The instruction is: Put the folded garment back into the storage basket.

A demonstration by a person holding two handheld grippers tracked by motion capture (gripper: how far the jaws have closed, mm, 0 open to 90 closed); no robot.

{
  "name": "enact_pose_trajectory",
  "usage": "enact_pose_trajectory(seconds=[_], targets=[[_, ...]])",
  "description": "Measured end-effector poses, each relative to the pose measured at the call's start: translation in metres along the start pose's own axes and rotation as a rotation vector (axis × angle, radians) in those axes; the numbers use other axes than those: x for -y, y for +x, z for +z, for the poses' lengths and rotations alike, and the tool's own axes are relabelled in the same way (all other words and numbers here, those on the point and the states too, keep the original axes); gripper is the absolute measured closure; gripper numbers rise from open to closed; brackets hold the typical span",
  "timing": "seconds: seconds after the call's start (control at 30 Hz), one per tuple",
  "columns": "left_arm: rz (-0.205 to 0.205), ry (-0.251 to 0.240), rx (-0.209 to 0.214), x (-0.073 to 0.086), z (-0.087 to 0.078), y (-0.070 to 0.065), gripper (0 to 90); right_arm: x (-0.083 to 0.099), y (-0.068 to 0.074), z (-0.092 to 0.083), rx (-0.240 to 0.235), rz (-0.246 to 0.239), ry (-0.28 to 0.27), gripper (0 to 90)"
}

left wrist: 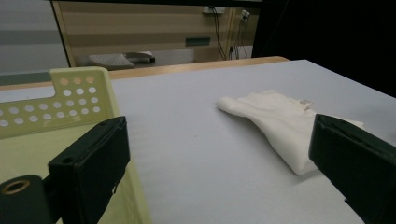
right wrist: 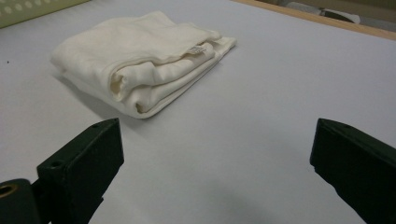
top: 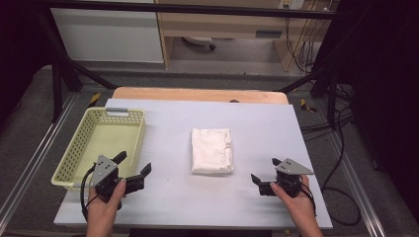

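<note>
Your left gripper [top: 132, 169] and right gripper [top: 265, 170] jaws both apart, empty; right gripper view shows the folded towel's [right wrist: 140, 58] tag, at 11 o'clock.

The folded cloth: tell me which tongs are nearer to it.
Right, narrowly. The right tongs sit just off the near right corner of the folded cloth, open and apart from it. The left tongs are farther off to its left, beside the basket.

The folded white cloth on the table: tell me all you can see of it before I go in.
The folded white cloth is soft fabric folded into a thick rectangle, its layered edges facing the right gripper's camera, with a small tag at one fold. It lies flat mid-table on the grey tabletop, apart from the basket, untouched.
</note>
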State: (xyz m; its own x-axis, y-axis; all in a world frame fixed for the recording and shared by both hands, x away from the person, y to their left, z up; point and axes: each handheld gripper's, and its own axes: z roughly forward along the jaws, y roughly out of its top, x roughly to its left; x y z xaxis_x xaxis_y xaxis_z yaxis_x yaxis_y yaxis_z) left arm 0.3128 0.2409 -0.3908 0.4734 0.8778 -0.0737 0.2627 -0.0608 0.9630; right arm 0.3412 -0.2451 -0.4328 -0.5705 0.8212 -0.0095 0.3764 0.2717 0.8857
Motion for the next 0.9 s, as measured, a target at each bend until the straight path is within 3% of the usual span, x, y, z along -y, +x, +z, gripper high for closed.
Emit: enact_pose_trajectory(seconds=[0.33,0.7,0.83,0.9], targets=[[0.025,0.009,0.037,0.0,0.004,-0.011,5.2,0.001,0.001,0.001,-0.007,-0.004,-0.006,3.5],[0.085,0.061,0.132,0.006,0.015,-0.034,5.5,-0.001,0.007,0.0,-0.027,0.017,0.0,4.0],[0.084,0.092,0.19,0.008,0.025,-0.045,5.5,-0.009,0.015,-0.001,-0.04,0.016,-0.022,4.1],[0.09,0.098,0.2,0.007,0.032,-0.049,5.7,-0.014,0.017,-0.001,-0.047,0.04,-0.042,4.3]])
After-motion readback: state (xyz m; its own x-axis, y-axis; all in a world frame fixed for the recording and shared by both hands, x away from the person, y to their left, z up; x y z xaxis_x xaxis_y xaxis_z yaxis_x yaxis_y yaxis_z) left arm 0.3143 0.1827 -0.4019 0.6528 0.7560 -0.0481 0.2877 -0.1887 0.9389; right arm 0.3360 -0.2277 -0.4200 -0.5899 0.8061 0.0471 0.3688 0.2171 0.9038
